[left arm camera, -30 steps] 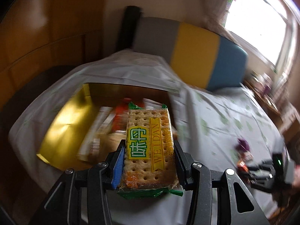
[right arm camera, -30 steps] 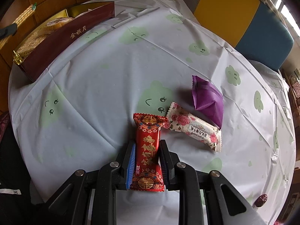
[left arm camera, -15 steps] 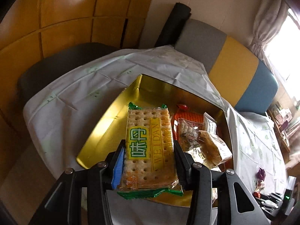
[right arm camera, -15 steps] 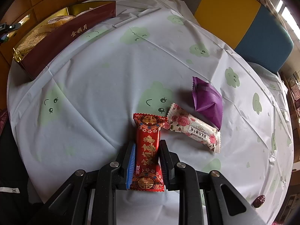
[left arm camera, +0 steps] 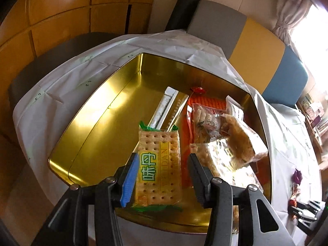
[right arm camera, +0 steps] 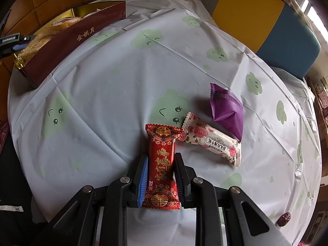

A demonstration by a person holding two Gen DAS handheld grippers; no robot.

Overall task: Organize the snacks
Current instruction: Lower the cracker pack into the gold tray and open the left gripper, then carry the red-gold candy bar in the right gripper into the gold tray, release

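1. The counter, under its pale cloth with green cloud faces, carries everything; the gold tin sits at its far left edge, well apart from the loose snacks in front of my right side.
2. The tin's left half is bare metal. Its right half is crowded with a long silver-and-gold sachet, an orange pack and clear-wrapped pastries.
3. My left gripper is over the tin with the cracker pack between its jaws. The jaws look parted: the right one stands clear of the wrapper, though whether the blue-padded left one touches it I cannot tell. I judge the pack is being let go into the tin, just left of the orange pack.
4. To do this step well, I should let the crackers settle flat in the bare gold area, then lift straight back so the jaws do not drag the wrapper or disturb the pastries.
5. My right gripper is clamped on the red candy pack, low over the counter; it should go to the tin next without squeezing harder.
6. Left on the cloth: a rose-printed bar touching the red pack's top corner, and a purple pouch just beyond it.
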